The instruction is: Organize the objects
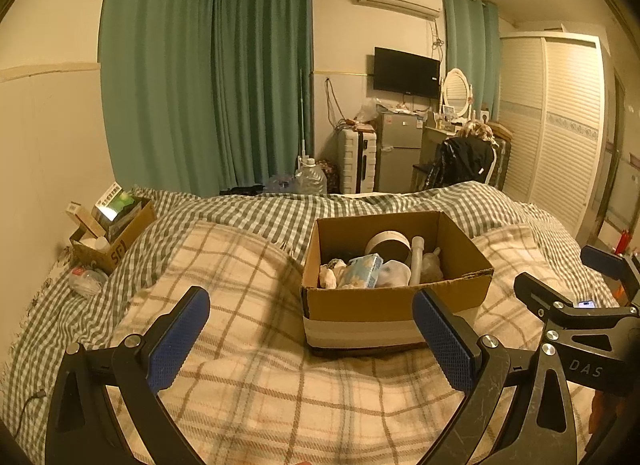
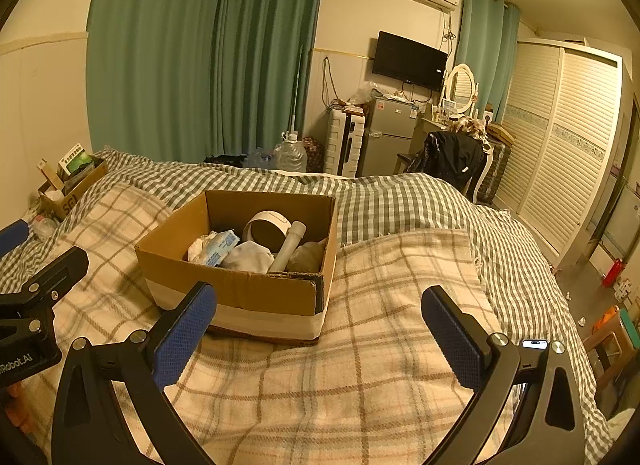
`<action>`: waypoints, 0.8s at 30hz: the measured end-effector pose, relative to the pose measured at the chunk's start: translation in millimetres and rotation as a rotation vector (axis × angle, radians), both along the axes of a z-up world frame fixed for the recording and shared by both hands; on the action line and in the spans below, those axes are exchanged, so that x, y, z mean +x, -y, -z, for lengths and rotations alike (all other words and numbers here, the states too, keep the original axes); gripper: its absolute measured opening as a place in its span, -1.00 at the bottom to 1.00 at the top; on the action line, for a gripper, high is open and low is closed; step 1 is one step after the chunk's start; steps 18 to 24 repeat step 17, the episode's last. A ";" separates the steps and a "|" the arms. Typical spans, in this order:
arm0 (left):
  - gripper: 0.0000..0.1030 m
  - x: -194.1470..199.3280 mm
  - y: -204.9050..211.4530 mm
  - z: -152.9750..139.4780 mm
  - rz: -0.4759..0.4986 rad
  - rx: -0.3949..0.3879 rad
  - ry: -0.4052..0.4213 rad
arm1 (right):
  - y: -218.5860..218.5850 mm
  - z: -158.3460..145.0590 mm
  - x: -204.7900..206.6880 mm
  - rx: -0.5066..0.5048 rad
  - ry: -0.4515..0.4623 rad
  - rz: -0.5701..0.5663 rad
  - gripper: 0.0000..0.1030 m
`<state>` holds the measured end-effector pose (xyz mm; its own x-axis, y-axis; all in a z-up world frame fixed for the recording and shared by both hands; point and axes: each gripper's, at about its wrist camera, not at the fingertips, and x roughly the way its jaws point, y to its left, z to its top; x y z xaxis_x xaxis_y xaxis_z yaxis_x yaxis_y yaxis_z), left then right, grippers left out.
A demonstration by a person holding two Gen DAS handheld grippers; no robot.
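Note:
An open cardboard box [image 1: 360, 303] sits on the plaid blanket on the bed; it also shows in the right wrist view [image 2: 240, 289]. Inside lie a tape roll [image 1: 387, 247], a white tube [image 1: 416, 261], a blue tissue pack [image 1: 362, 271] and white crumpled items [image 1: 394, 273]. My left gripper [image 1: 311, 307] is open and empty, just before the box's near wall. My right gripper [image 2: 319, 305] is open and empty, near the box's right front corner. The right gripper also shows at the right edge of the left wrist view [image 1: 560, 277].
A second cardboard box [image 1: 116, 233] with packets stands at the bed's far left by the wall. A clear plastic bag [image 1: 86, 281] lies beside it. A phone [image 2: 535, 343] lies on the blanket at the right. Beyond the bed are a water jug [image 1: 311, 177], fridge and wardrobe.

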<state>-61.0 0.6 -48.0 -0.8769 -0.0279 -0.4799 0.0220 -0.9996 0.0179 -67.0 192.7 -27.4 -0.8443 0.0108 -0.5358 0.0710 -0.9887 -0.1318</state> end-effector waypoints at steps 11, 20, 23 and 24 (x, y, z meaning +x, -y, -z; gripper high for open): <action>1.00 -4.5 -2.5 -0.8 0.000 -0.010 0.011 | -0.3 0.9 -2.3 0.002 0.008 0.000 0.99; 1.00 -2.2 -3.9 -0.8 0.015 -0.014 0.007 | -0.5 0.9 -1.9 0.000 0.004 0.000 0.99; 1.00 -2.2 -3.9 -0.8 0.015 -0.014 0.007 | -0.5 0.9 -1.9 0.000 0.004 0.000 0.99; 1.00 -2.2 -3.9 -0.8 0.015 -0.014 0.007 | -0.5 0.9 -1.9 0.000 0.004 0.000 0.99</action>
